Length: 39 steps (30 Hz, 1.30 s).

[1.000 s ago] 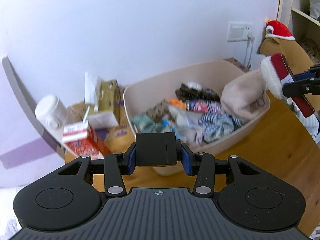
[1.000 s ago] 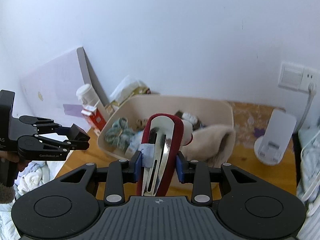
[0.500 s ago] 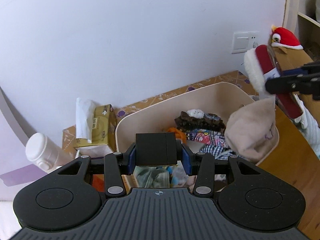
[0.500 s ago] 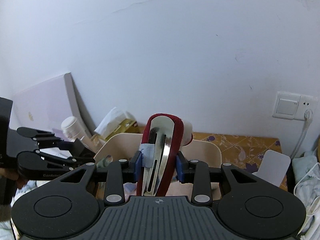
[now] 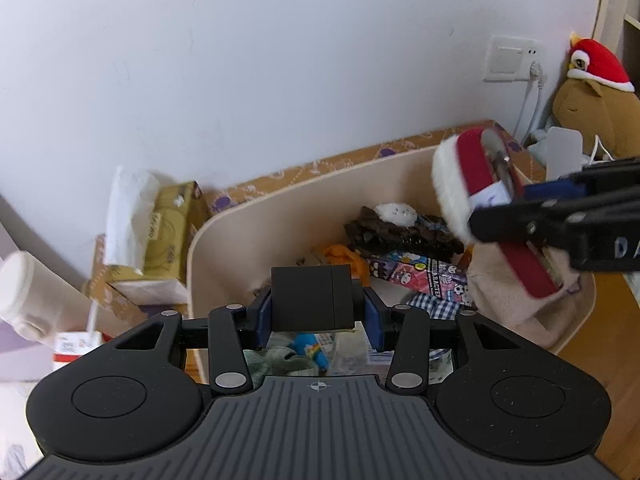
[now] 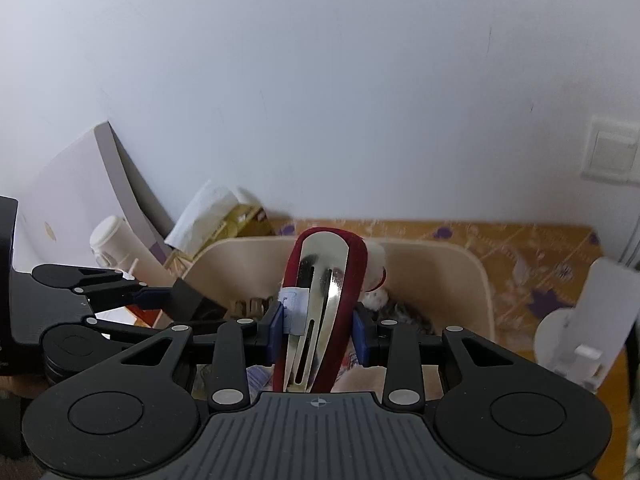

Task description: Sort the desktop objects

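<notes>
Red velvet hair clip (image 6: 326,300), white-furred

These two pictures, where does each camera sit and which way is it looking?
Left wrist view: sits on the left tool, which grips a black block, looking down into the beige bin; the right tool enters from the right.
Right wrist view: sits on the right tool, which clamps a red hair clip, facing the same bin and white wall; the left tool shows at left.
Shared: bin, tissue box, both tools, clip.
</notes>
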Each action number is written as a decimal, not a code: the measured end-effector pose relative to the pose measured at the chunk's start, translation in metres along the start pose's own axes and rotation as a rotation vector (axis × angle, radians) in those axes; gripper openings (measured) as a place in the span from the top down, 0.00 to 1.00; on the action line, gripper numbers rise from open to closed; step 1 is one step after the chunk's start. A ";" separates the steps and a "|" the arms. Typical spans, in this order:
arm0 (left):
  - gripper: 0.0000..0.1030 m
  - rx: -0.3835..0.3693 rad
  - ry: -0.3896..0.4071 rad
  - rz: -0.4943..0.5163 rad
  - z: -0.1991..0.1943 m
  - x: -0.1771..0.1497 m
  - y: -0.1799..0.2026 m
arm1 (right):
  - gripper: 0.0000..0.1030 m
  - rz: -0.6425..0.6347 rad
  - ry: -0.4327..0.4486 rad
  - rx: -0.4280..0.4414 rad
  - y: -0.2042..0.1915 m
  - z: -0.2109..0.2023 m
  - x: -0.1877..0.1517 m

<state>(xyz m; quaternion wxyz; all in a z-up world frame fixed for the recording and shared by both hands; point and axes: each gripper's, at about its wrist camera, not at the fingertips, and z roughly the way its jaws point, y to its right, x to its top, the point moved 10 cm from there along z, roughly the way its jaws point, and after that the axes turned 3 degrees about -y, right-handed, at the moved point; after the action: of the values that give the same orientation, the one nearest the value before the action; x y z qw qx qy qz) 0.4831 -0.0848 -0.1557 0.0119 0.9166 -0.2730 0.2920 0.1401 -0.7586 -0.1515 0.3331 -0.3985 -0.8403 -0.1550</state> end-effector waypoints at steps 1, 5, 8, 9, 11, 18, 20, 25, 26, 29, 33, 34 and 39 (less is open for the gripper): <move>0.56 0.002 -0.010 -0.003 0.004 -0.001 0.000 | 0.68 0.000 -0.011 -0.005 0.000 0.004 -0.002; 0.56 0.009 -0.050 -0.020 0.018 -0.009 0.000 | 0.67 0.006 -0.055 -0.029 0.003 0.020 -0.011; 0.55 0.013 -0.069 -0.039 0.025 -0.014 -0.002 | 0.64 0.018 -0.066 -0.028 0.004 0.024 -0.015; 0.55 0.006 -0.068 -0.040 0.026 -0.015 -0.001 | 0.59 0.024 -0.068 -0.023 0.005 0.023 -0.016; 0.47 0.004 -0.064 -0.031 0.026 -0.015 0.000 | 0.54 0.029 -0.067 -0.027 0.006 0.022 -0.017; 0.30 0.000 -0.010 -0.045 0.010 -0.009 -0.004 | 0.15 0.062 -0.007 -0.016 0.003 0.004 -0.015; 0.30 -0.008 -0.004 -0.041 0.005 -0.009 -0.005 | 0.08 0.062 0.007 -0.022 0.000 -0.003 -0.015; 0.29 -0.022 0.000 -0.039 -0.010 -0.015 -0.008 | 0.00 0.055 0.042 -0.074 -0.007 -0.024 -0.015; 0.29 -0.026 -0.005 -0.037 -0.013 -0.017 -0.007 | 0.00 0.061 0.044 -0.081 -0.009 -0.028 -0.016; 0.29 -0.042 -0.014 -0.026 -0.025 -0.025 -0.006 | 0.00 0.083 0.051 -0.107 -0.013 -0.040 -0.020; 0.29 -0.033 -0.005 -0.024 -0.043 -0.035 -0.008 | 0.00 0.084 0.058 -0.174 -0.018 -0.052 -0.030; 0.29 -0.029 -0.002 -0.031 -0.048 -0.037 -0.010 | 0.00 0.087 0.055 -0.165 -0.020 -0.054 -0.034; 0.28 -0.055 -0.010 -0.047 -0.073 -0.053 -0.009 | 0.00 0.098 0.048 -0.129 -0.024 -0.067 -0.045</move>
<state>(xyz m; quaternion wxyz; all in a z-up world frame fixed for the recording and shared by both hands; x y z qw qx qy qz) 0.4136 -0.0378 -0.1225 0.0426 0.9235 -0.2593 0.2794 0.1719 -0.8342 -0.1336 0.3342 -0.4561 -0.7998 -0.2017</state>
